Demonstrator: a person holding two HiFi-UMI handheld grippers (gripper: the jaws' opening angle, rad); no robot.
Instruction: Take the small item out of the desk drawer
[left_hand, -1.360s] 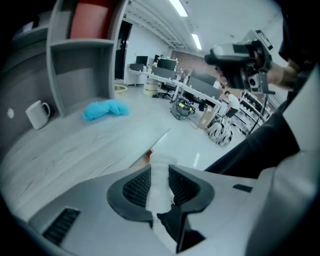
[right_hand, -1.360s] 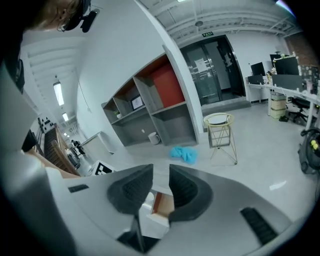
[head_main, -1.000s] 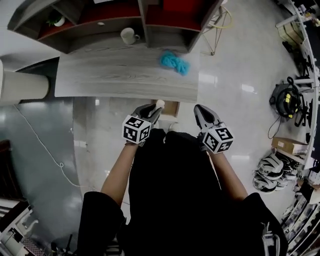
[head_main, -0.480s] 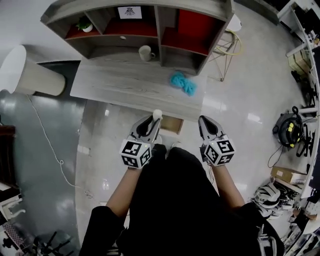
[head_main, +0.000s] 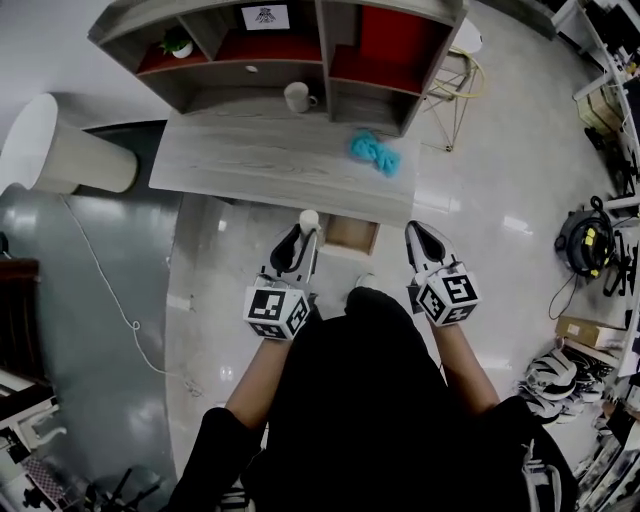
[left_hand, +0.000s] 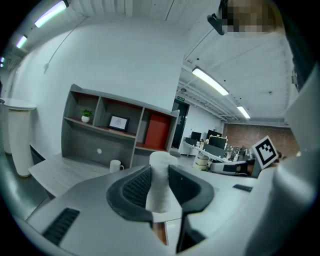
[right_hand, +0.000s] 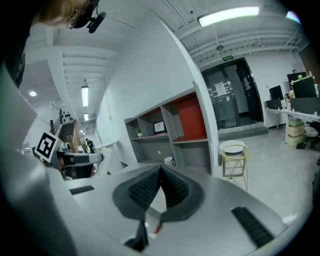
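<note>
My left gripper (head_main: 301, 240) is shut on a small white bottle-shaped item (head_main: 308, 220), which stands upright between its ribbed pads (left_hand: 134, 188) with its cap (left_hand: 161, 160) above them. It hovers just in front of the grey wooden desk (head_main: 250, 160). The brown drawer (head_main: 350, 235) juts out open under the desk's front edge, between the two grippers. My right gripper (head_main: 421, 238) is to its right, shut with nothing in it; its pads (right_hand: 172, 188) meet at the tips.
On the desk lie a teal cloth (head_main: 375, 152) and a white mug (head_main: 297, 97) in front of a grey and red shelf unit (head_main: 290, 45). A white cylinder (head_main: 60, 150) stands left of the desk. A wire stool (head_main: 455, 80) stands to the right.
Both grippers have risen. The left one has levelled out with the white item still in it. The view has tilted so the shelf unit now shows fully.
</note>
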